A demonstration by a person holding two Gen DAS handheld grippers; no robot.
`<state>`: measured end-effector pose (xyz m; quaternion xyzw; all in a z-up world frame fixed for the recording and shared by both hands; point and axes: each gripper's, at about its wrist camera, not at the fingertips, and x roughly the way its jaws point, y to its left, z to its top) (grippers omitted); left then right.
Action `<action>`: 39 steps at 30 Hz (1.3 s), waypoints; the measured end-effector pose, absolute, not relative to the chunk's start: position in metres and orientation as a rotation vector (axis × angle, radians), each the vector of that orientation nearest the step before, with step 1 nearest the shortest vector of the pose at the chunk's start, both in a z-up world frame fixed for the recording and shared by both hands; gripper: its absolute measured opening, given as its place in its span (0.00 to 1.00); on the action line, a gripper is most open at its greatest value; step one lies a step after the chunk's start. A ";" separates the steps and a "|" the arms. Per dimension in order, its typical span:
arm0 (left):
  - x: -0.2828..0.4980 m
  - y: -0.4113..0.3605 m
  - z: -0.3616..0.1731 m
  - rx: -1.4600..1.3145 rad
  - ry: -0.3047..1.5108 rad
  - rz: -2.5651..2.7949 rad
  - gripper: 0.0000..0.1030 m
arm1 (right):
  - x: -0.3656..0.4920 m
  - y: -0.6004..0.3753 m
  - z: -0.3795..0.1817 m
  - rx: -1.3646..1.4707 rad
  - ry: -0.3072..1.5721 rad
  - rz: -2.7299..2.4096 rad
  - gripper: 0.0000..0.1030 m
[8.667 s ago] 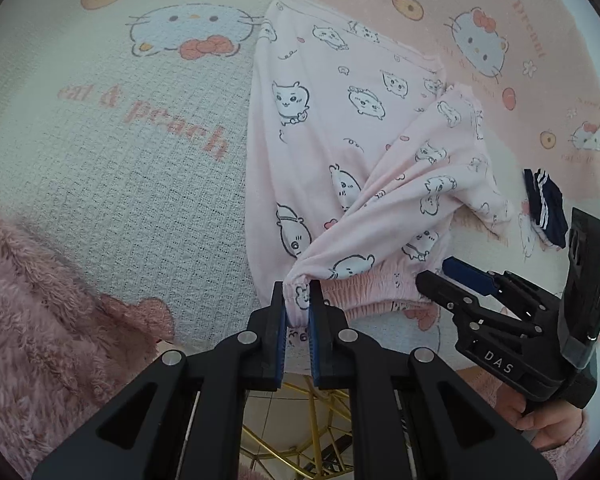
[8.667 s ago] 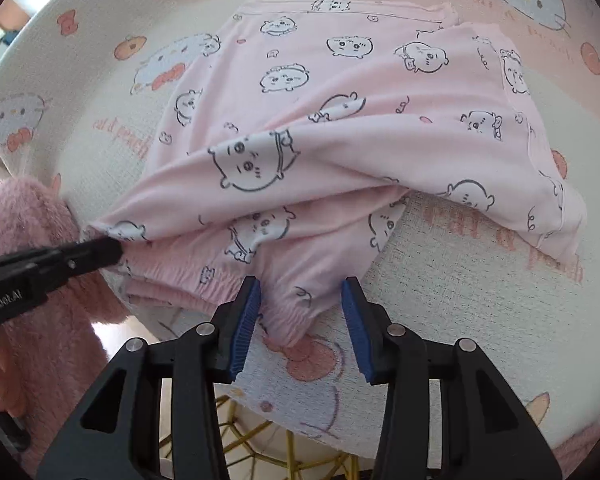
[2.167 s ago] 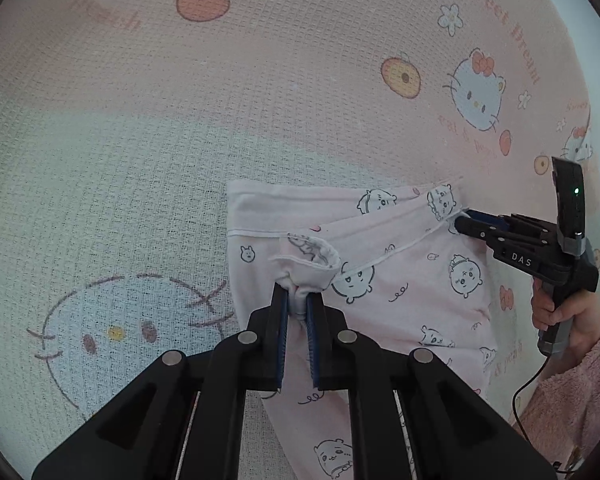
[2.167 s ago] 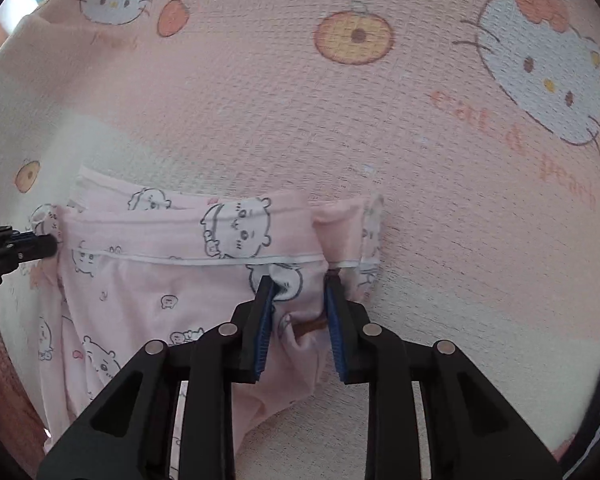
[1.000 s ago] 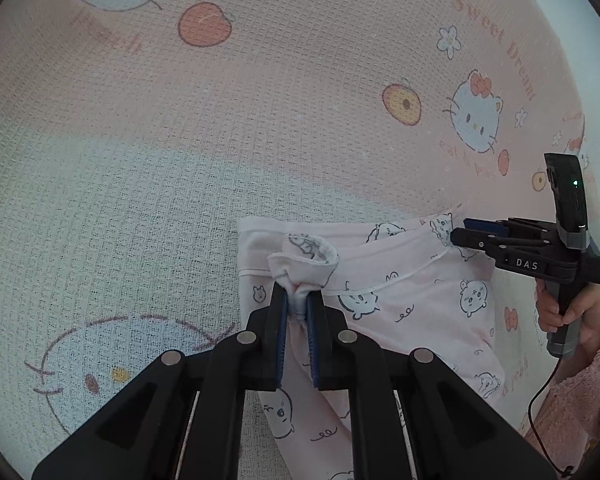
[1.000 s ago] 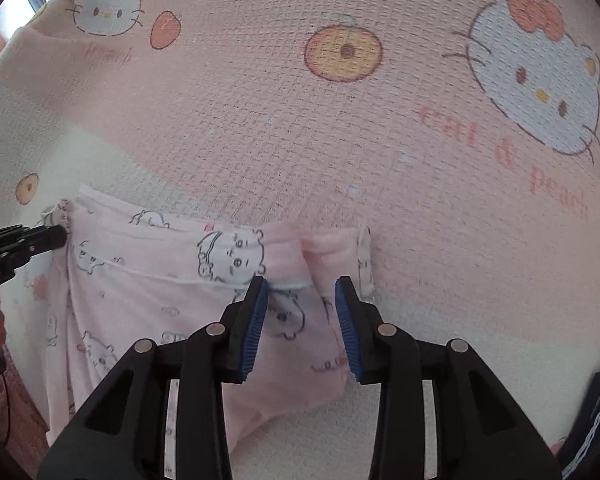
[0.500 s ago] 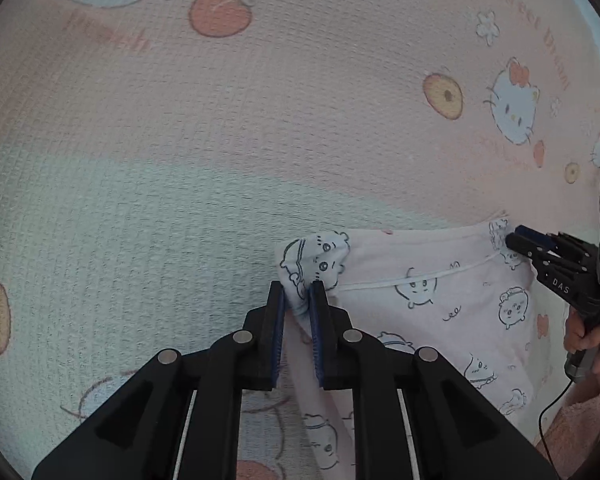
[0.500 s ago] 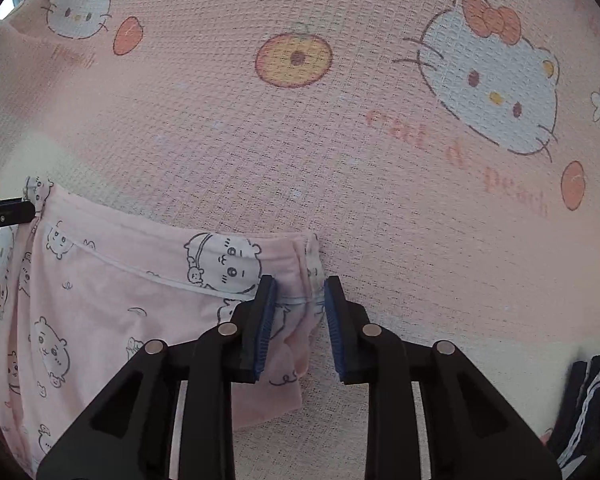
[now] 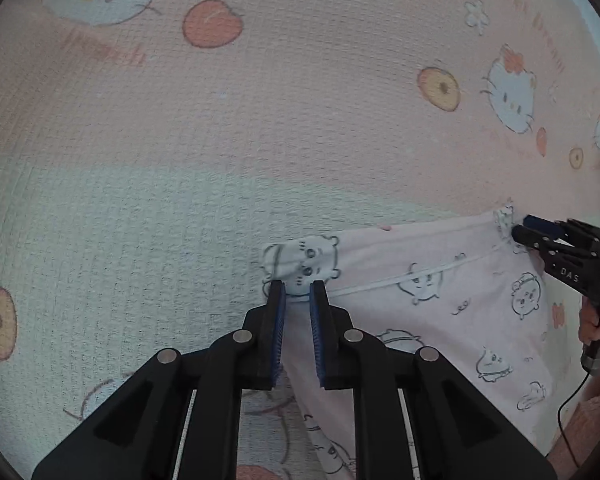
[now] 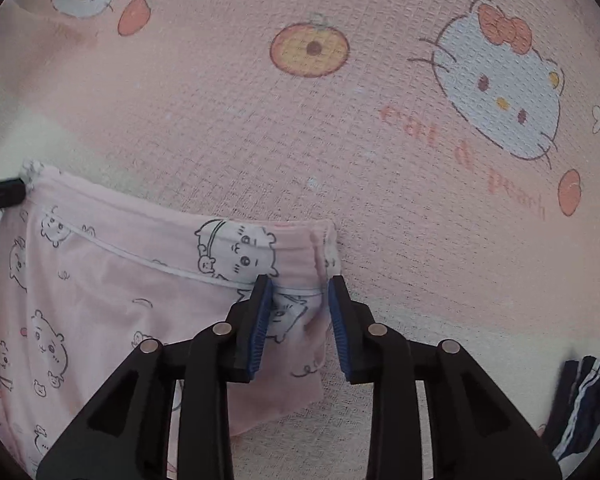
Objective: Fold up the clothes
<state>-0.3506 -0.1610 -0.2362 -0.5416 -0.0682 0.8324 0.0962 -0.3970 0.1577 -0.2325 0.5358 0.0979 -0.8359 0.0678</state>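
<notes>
I have brought the far edge of the pink printed garment (image 10: 100, 292) down onto the blanket (image 10: 260, 128), one corner in each gripper, so the fold lands square and the hem lies straight between my hands. My left gripper (image 9: 298, 300) has its jaws nearly together with the garment's left corner bunched between the pads, the cloth puffing out just past the tips; I judge it a pinch, though a light one. My right gripper (image 10: 298, 300) is opening: its jaws stand apart with the right corner lying loose between them, the pads not pressing on it, so that side is being let go onto the blanket.

The garment is soft pale pink knit, printed with small cartoon animal faces, with a thin white seam line running just near of the far hem. It lies flat and doubled, reaching toward me. A dark striped piece of clothing (image 10: 580, 408) sits well apart at the near right.
</notes>
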 end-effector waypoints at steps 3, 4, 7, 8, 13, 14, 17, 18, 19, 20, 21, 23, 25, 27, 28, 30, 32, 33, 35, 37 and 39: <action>-0.349 -0.189 -0.224 -1.591 -0.437 2.516 0.14 | -0.398 0.176 -0.225 1.633 0.210 -2.570 0.41; -0.347 -0.191 -0.222 -1.579 -0.474 2.501 0.14 | -0.397 0.179 -0.223 1.631 0.159 -2.568 0.41; -0.342 -0.190 -0.222 -1.553 -0.552 2.439 0.17 | -0.393 0.187 -0.215 1.621 0.007 -2.556 0.41; -0.341 -0.188 -0.225 -1.555 -0.551 2.437 0.22 | -0.393 0.190 -0.214 1.622 -0.049 -2.546 0.41; -0.348 -0.192 -0.238 -1.598 -0.592 2.476 0.45 | -0.391 0.191 -0.233 1.684 -0.168 -2.516 0.44; -0.349 -0.189 -0.238 -1.594 -0.554 2.485 0.45 | -0.395 0.190 -0.238 1.692 -0.169 -2.496 0.45; -0.349 -0.173 -0.239 -1.579 -0.417 2.496 0.42 | -0.399 0.175 -0.246 1.653 -0.106 -2.431 0.58; -0.350 -0.168 -0.239 -1.575 -0.412 2.475 0.34 | -0.398 0.167 -0.247 1.637 -0.042 -2.402 0.55; -0.350 -0.163 -0.240 -1.571 -0.407 2.455 0.10 | -0.398 0.160 -0.247 1.632 0.023 -2.390 0.43; -0.350 -0.157 -0.240 -1.566 -0.398 2.439 0.09 | -0.399 0.157 -0.247 1.626 0.012 -2.358 0.35; -0.349 -0.151 -0.237 -1.556 -0.371 2.443 0.09 | -0.400 0.155 -0.247 1.626 -0.008 -2.330 0.09; -0.346 -0.139 -0.228 -1.521 -0.348 2.427 0.09 | -0.397 0.160 -0.244 1.646 -0.056 -2.321 0.07; -0.344 -0.129 -0.214 -1.468 -0.352 2.390 0.09 | -0.392 0.169 -0.238 1.632 -0.069 -2.348 0.07; -0.345 -0.115 -0.202 -1.428 -0.349 2.351 0.09 | -0.381 0.184 -0.225 1.608 -0.062 -2.393 0.07; -0.346 -0.107 -0.198 -1.412 -0.347 2.330 0.09 | -0.375 0.193 -0.215 1.598 -0.055 -2.418 0.07; -0.351 -0.089 -0.194 -1.393 -0.354 2.279 0.09 | -0.361 0.219 -0.188 1.587 -0.065 -2.466 0.07; -0.356 -0.070 -0.197 -1.398 -0.338 2.241 0.09 | -0.356 0.244 -0.172 1.590 -0.075 -2.510 0.07; -0.359 -0.062 -0.200 -1.411 -0.342 2.224 0.09 | -0.354 0.257 -0.165 1.589 -0.068 -2.535 0.07; -0.371 -0.050 -0.210 -1.435 -0.323 2.230 0.09 | -0.356 0.281 -0.157 1.594 -0.070 -2.552 0.07; -0.385 -0.040 -0.222 -1.459 -0.285 2.263 0.09 | -0.370 0.295 -0.169 1.629 -0.100 -2.536 0.09; -0.404 -0.036 -0.234 -1.503 -0.258 2.284 0.13 | -0.389 0.296 -0.195 1.712 -0.090 -2.507 0.14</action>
